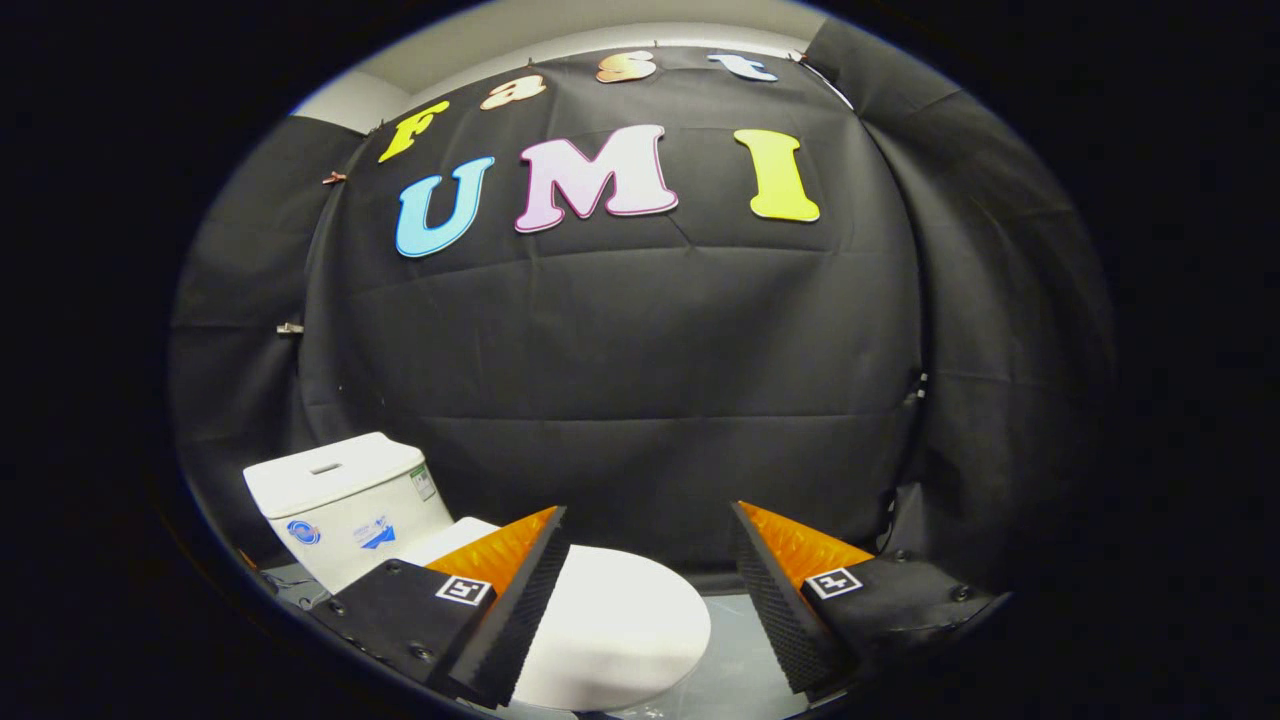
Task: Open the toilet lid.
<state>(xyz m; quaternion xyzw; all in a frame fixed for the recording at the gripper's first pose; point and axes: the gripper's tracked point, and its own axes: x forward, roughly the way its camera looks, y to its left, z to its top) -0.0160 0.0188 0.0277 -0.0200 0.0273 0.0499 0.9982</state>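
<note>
claw [650, 540]: wide open, holding nothing | toilet lid [610, 625]: smooth white oval, closed, below fingers | tank [345, 500]: boxy, glossy

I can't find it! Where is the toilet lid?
The toilet lid lies shut just beyond the open gripper, partly behind its left finger, with the tank further left against the black cloth wall.

The toilet lid [610, 625] is smooth with a soft sheen, probably plastic. The tank [345, 500] looks like glossy ceramic. The booth wall [620, 340] is matt, creased cloth. The spread fingers [520, 590] of the gripper [650, 560] carry ridged, rough pads.
</note>
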